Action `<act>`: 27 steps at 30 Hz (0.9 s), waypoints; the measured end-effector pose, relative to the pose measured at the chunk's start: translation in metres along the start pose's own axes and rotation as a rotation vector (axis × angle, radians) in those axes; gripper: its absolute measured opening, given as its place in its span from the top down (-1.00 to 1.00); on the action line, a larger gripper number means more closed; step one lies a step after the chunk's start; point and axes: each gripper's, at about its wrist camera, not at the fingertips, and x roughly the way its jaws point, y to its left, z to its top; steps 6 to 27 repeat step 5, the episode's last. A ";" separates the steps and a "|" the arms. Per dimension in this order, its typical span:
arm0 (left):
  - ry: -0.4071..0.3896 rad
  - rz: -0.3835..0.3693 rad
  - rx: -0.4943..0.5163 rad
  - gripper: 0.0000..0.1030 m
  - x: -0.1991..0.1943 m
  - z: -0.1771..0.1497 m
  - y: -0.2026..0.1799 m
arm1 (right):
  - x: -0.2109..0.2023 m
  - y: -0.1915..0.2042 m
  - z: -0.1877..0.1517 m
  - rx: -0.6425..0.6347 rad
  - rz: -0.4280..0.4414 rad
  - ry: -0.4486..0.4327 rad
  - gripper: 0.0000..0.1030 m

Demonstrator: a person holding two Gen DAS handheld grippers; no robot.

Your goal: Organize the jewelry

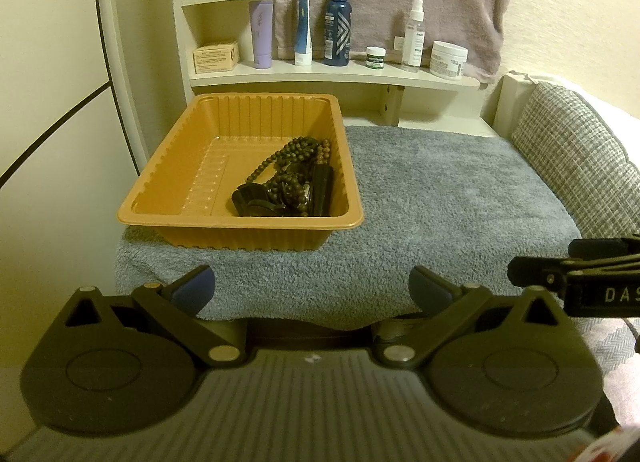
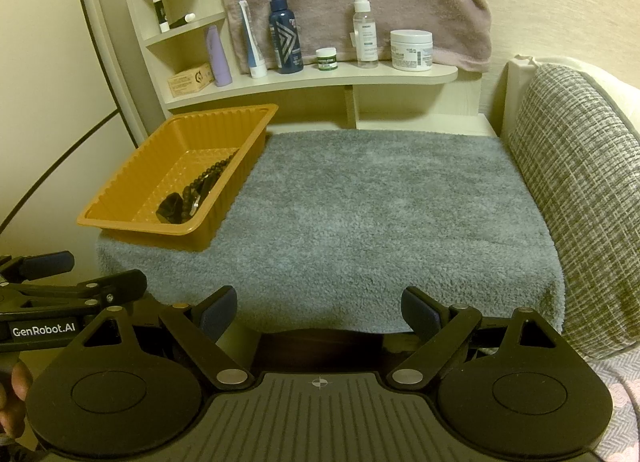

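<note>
Over the near edge of the grey towel: both tongs spread, nothing between them.

My left tongs and right tongs hover side by side above the towel covering the worktop, jaws wide apart, pinching nothing. Further out, at the towel's left side, sits the orange tray; the jewelry, dark bead strands in a tangle, lies in its near right corner. Behind, a shelf carries bottles and jars; a checked cushion is at right.
</note>
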 end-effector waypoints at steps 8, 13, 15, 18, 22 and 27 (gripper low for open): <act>-0.013 -0.006 -0.006 -0.99 -0.001 0.002 0.002 | 0.001 0.001 -0.001 -0.002 0.004 -0.002 -0.72; -0.013 -0.006 -0.006 -0.99 -0.001 0.002 0.002 | 0.001 0.001 -0.001 -0.002 0.004 -0.002 -0.72; -0.013 -0.006 -0.006 -0.99 -0.001 0.002 0.002 | 0.001 0.001 -0.001 -0.002 0.004 -0.002 -0.72; -0.013 -0.006 -0.006 -0.99 -0.001 0.002 0.002 | 0.001 0.001 -0.001 -0.002 0.004 -0.002 -0.72; -0.013 -0.006 -0.006 -0.99 -0.001 0.002 0.002 | 0.001 0.001 -0.001 -0.002 0.004 -0.002 -0.72; -0.013 -0.006 -0.006 -0.99 -0.001 0.002 0.002 | 0.001 0.001 -0.001 -0.002 0.004 -0.002 -0.72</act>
